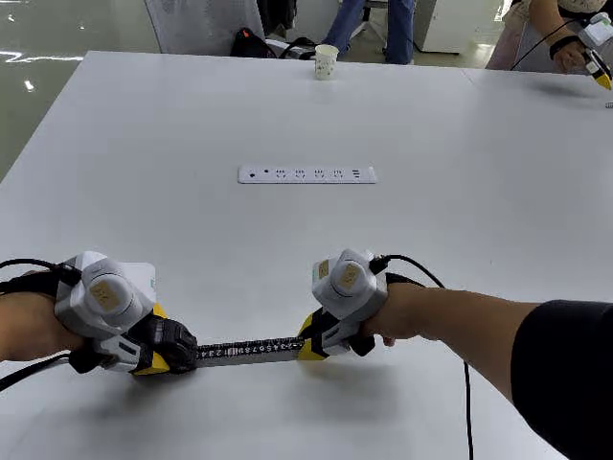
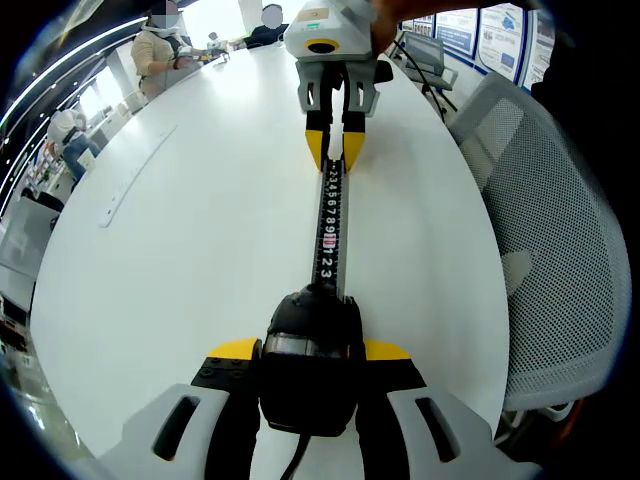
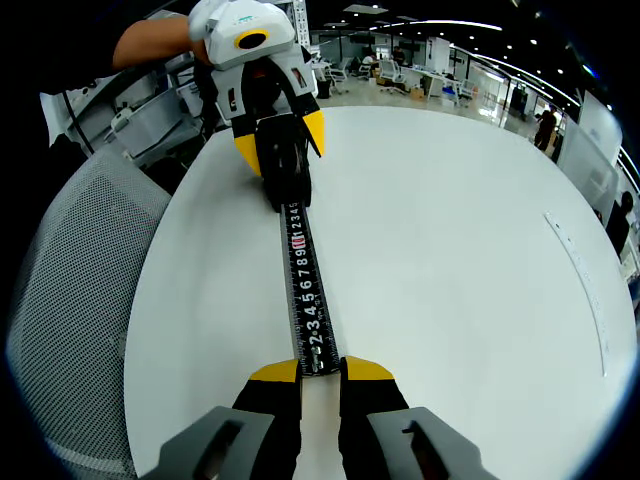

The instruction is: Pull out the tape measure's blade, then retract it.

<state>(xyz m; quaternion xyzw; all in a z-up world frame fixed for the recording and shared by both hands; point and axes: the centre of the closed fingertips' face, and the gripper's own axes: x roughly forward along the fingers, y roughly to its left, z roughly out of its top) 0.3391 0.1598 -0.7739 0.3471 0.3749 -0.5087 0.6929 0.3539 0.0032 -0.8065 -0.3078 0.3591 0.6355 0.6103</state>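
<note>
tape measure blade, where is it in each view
Head view: blade bottom centre, lying left to right.
Left gripper view: blade centre, running up from the tape measure case to the right gripper.
Right gripper view: blade centre, running up toward that case.
Shared landmark: the tape measure case.

1. The left tool (image 1: 161, 342) clamps the black tape measure case (image 1: 178, 341), low over the white desk (image 1: 192, 115) near its front edge.
2. The right tool (image 1: 309, 341) pinches the end of the blade (image 1: 251, 352), which runs straight between the two tools.
3. A white power strip (image 1: 306, 174) lies mid-desk.
4. A paper cup (image 1: 326, 61) stands at the far edge.
</note>
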